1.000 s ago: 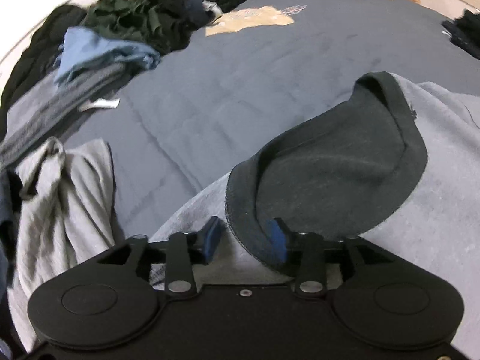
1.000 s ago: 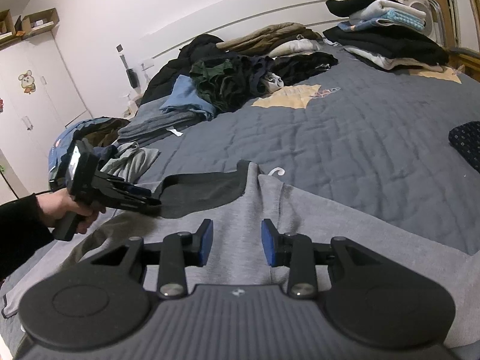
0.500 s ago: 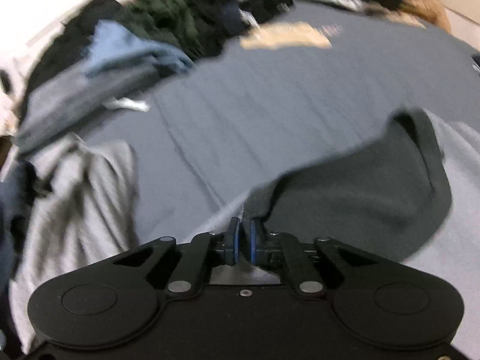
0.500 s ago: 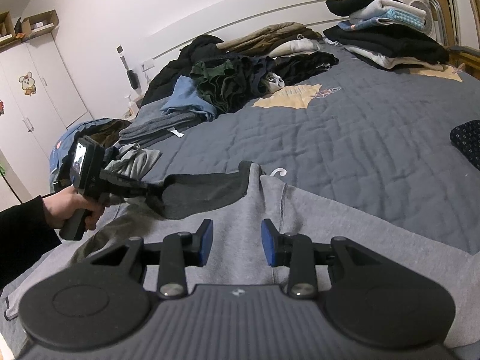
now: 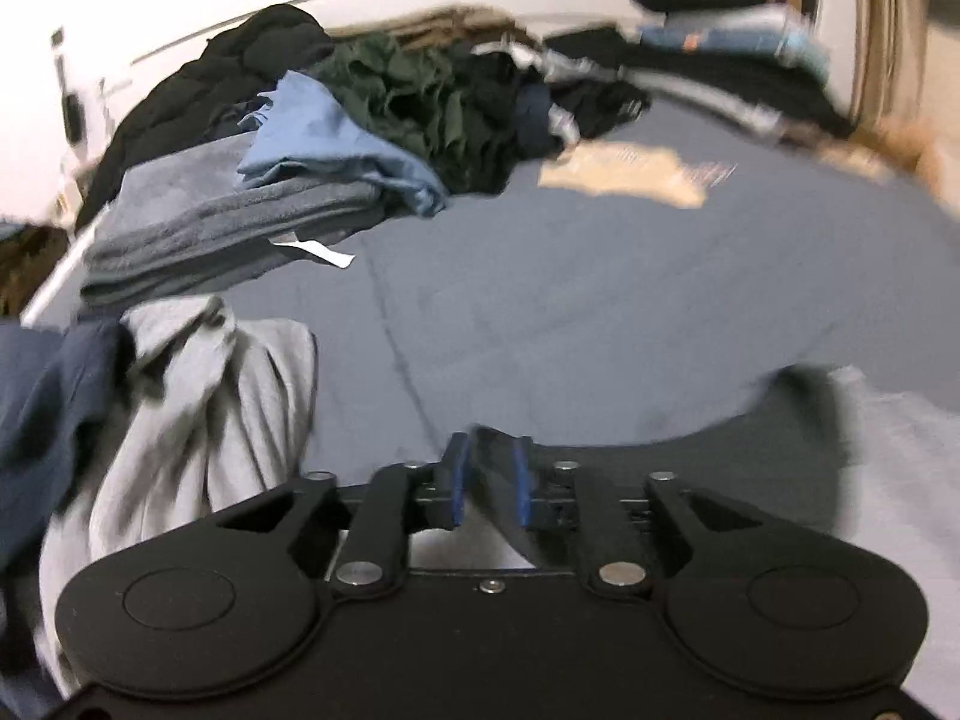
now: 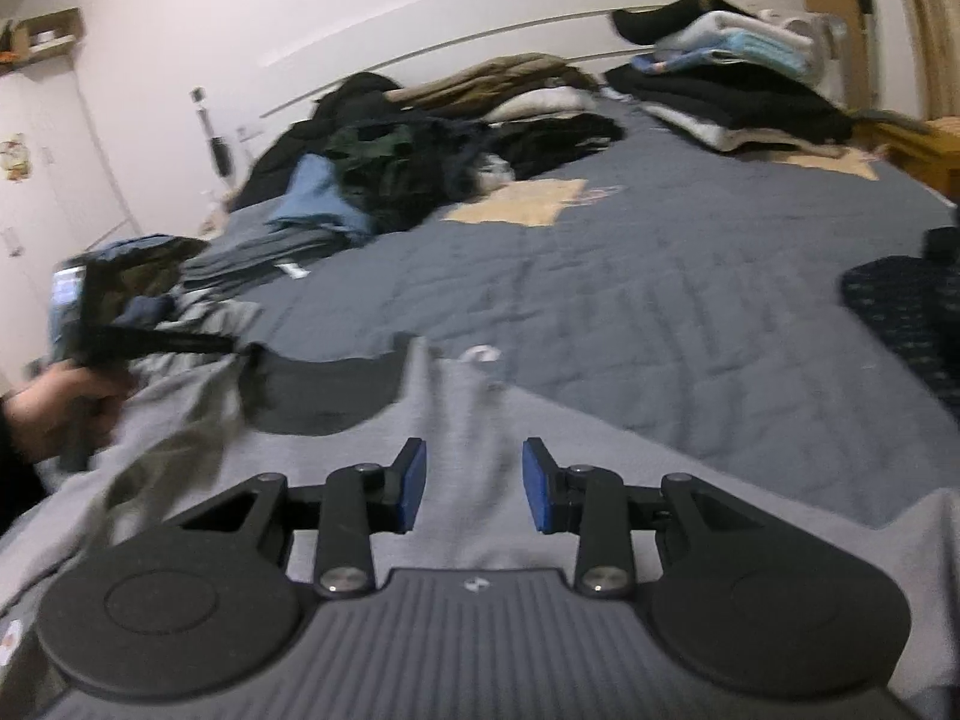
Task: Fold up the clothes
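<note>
Collar (image 5: 690, 468): its dark edge lies between my opening left gripper (image 5: 489, 489), running right.
Right gripper (image 6: 474, 486): released above the sweatshirt (image 6: 600, 468).

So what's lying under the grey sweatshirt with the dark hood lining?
The grey sweatshirt lies spread on the blue-grey quilted bedspread, which shows along its far edge. Whatever lies beneath its body is covered. The left gripper has the dark hood edge between its opening jaws.

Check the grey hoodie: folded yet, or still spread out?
Still spread: the grey hoodie lies open across the bed, unfolded. Only its dark-lined hood is raised, its edge between the left hand-held gripper's opening jaws.
</note>
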`<control>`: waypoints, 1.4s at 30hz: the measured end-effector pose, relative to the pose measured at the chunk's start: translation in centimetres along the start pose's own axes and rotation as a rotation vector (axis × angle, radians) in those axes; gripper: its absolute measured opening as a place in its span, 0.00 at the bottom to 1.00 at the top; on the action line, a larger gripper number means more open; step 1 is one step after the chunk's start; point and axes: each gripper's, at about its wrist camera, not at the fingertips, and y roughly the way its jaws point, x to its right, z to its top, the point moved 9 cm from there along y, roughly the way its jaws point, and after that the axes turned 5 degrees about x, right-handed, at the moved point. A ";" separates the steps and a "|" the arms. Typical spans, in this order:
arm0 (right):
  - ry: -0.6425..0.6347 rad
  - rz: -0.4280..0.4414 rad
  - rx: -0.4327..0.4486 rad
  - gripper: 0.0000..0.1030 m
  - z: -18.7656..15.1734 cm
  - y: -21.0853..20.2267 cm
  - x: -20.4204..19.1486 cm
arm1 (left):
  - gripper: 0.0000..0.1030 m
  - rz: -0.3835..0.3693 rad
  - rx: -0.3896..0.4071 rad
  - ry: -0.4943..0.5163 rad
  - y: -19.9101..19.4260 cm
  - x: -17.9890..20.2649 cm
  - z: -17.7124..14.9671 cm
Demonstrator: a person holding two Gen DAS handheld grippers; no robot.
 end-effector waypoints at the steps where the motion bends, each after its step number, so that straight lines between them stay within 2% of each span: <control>1: 0.009 -0.020 0.006 0.33 0.3 -0.3 0.8 | 0.39 -0.014 0.011 -0.020 -1.9 0.6 -0.5; 2: 0.018 -0.040 0.012 0.33 0.6 -0.6 1.7 | 0.46 -0.019 0.015 -0.014 -3.9 1.5 -1.3; 3: 0.026 -0.056 0.022 0.33 0.9 -1.0 2.4 | 0.47 -0.010 0.013 -0.009 -5.7 2.3 -2.2; 5: 0.038 -0.100 0.047 0.33 1.6 -2.4 4.2 | 0.48 -0.016 -0.003 -0.028 -9.2 4.1 -4.4; 8: 0.025 -0.165 0.069 0.33 2.0 -5.0 6.6 | 0.48 -0.058 -0.036 -0.110 -14.0 6.5 -8.0; 13: 0.045 -0.295 0.051 0.34 0.4 -10.9 11.7 | 0.52 -0.086 -0.026 -0.204 -19.8 9.3 -12.6; 16: 0.050 -0.383 0.025 0.45 -2.6 -14.5 13.7 | 0.53 -0.110 -0.023 -0.236 -20.8 10.6 -14.2; 19: -0.008 -0.404 -0.032 0.48 -5.8 -16.4 14.0 | 0.53 -0.124 -0.003 -0.137 -21.1 12.8 -13.8; 23: 0.005 -0.442 -0.043 0.50 -8.7 -17.8 13.5 | 0.53 -0.175 0.033 -0.157 -21.6 14.3 -13.4; 29: -0.070 -0.478 -0.093 0.54 -12.6 -15.8 11.1 | 0.53 -0.175 0.016 -0.085 -21.3 16.3 -14.4; 33: -0.116 -0.568 -0.127 0.55 -13.4 -14.7 12.2 | 0.54 -0.175 0.024 -0.063 -21.5 16.9 -14.6; 35: -0.126 -0.588 -0.123 0.45 -13.1 -14.4 13.0 | 0.54 -0.175 0.021 -0.060 -21.4 16.9 -14.6; 36: -0.101 -0.594 -0.115 0.18 -12.8 -14.6 13.6 | 0.54 -0.175 0.017 -0.061 -21.2 16.8 -14.7; 37: -0.076 -0.599 -0.107 0.02 -12.4 -14.7 14.2 | 0.54 -0.173 0.015 -0.062 -21.1 16.8 -14.7; 40: -0.160 -0.653 -0.060 0.02 -9.9 -16.8 14.8 | 0.54 -0.166 0.015 -0.060 -21.1 16.6 -14.7; 42: -0.158 -0.647 0.005 0.02 -6.6 -19.2 15.5 | 0.54 -0.165 0.020 -0.064 -21.1 16.4 -14.5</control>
